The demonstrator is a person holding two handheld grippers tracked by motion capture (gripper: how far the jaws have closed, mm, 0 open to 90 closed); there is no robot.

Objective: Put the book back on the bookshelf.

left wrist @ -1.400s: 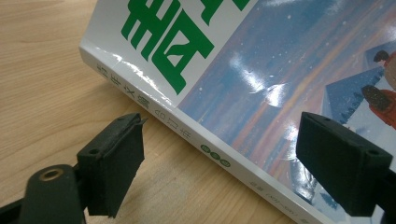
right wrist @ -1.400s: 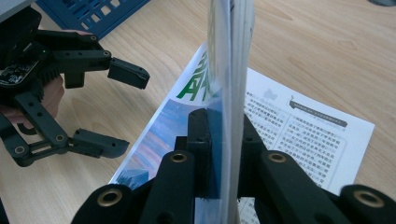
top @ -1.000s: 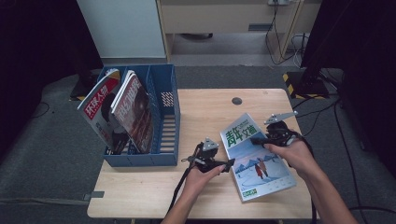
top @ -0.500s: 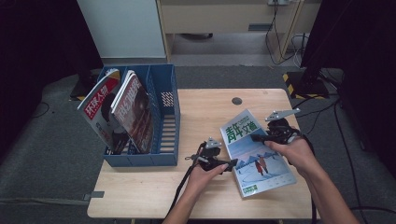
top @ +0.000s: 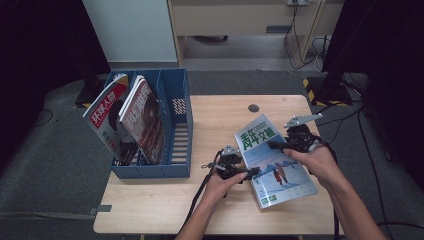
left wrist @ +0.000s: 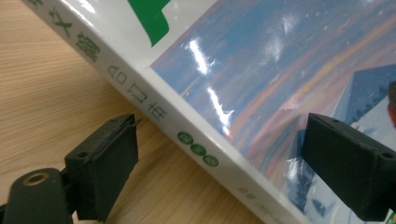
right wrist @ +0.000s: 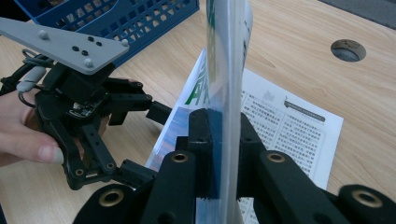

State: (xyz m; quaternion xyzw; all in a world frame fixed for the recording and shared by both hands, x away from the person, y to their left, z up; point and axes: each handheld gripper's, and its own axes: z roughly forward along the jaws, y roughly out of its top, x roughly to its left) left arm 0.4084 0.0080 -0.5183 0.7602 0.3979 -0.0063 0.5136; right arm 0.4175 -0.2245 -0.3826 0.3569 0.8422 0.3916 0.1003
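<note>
A magazine [top: 274, 162] with a green title and a snowy blue cover lies on the wooden table [top: 220, 120], right of centre. My right gripper [top: 278, 146] is shut on the edge of its cover [right wrist: 229, 70], which stands lifted off a printed inner page [right wrist: 289, 133]. My left gripper [top: 251, 173] is open at the magazine's left edge. In the left gripper view the jaws stand wide apart astride the white spine [left wrist: 154, 112], one over bare wood and one over the cover [left wrist: 280, 70]. The right gripper view shows the left gripper [right wrist: 149, 142] close by.
A blue file holder [top: 172, 100] stands at the table's left edge with two magazines [top: 107, 117] [top: 145, 120] leaning in it. A round cable hole [top: 253, 108] is in the table's far middle. Cables trail off the right side.
My left gripper has crept right, up to the magazine's spine. The right gripper keeps its hold on the cover and has barely moved.
</note>
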